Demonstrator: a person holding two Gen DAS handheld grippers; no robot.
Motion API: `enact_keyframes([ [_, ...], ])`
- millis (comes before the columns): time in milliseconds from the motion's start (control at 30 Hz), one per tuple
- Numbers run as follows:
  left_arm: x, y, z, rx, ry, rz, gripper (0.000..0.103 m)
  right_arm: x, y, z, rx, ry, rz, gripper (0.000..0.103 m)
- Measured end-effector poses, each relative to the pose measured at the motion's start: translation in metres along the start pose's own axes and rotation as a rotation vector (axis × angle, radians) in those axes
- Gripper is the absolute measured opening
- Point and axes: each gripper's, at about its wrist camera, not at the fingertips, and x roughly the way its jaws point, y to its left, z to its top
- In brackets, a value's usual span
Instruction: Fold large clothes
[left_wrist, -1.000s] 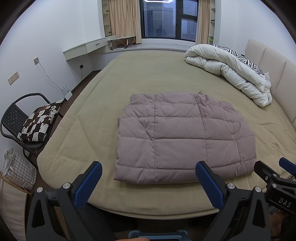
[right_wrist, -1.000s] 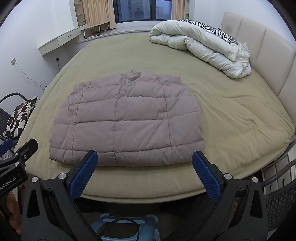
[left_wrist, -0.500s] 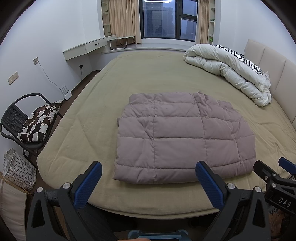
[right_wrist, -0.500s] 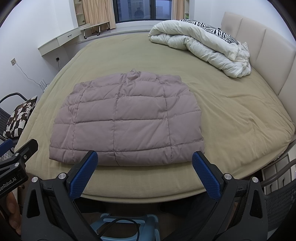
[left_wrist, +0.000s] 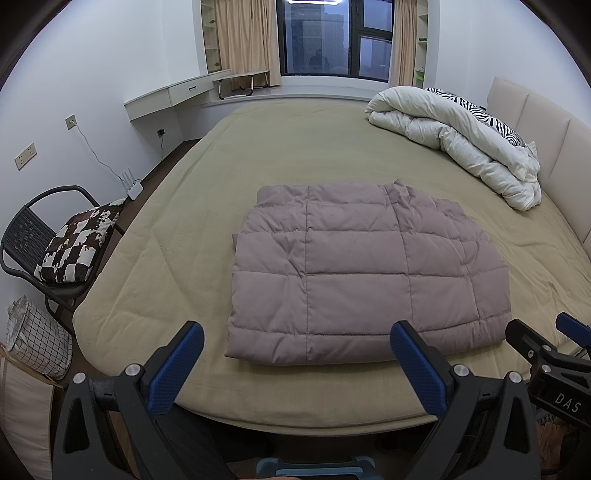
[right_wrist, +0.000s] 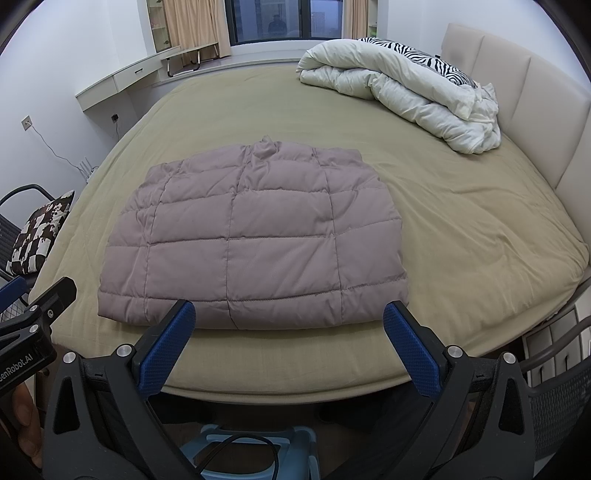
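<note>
Quilted jacket lies folded compact on the bed ahead of the left gripper and right gripper, both spread and empty; folding appears complete.

White walls enclose a bedroom filled mostly by a wide bed under an olive cover, its padded beige headboard at the right of the frame. A dark window with beige curtains sits at top centre, a white wall-mounted desk to its left. At lower left stand a black chair with a brown-and-white cushion and a checked basket.
</note>
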Motion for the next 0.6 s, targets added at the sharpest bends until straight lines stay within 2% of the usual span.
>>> enact_keyframes([
  [600, 0.0, 0.0004, 0.0008, 0.0, 0.001, -0.001, 0.103, 0.0013, -0.0009, -0.0043, 0.0, 0.002, 0.001, 0.103],
])
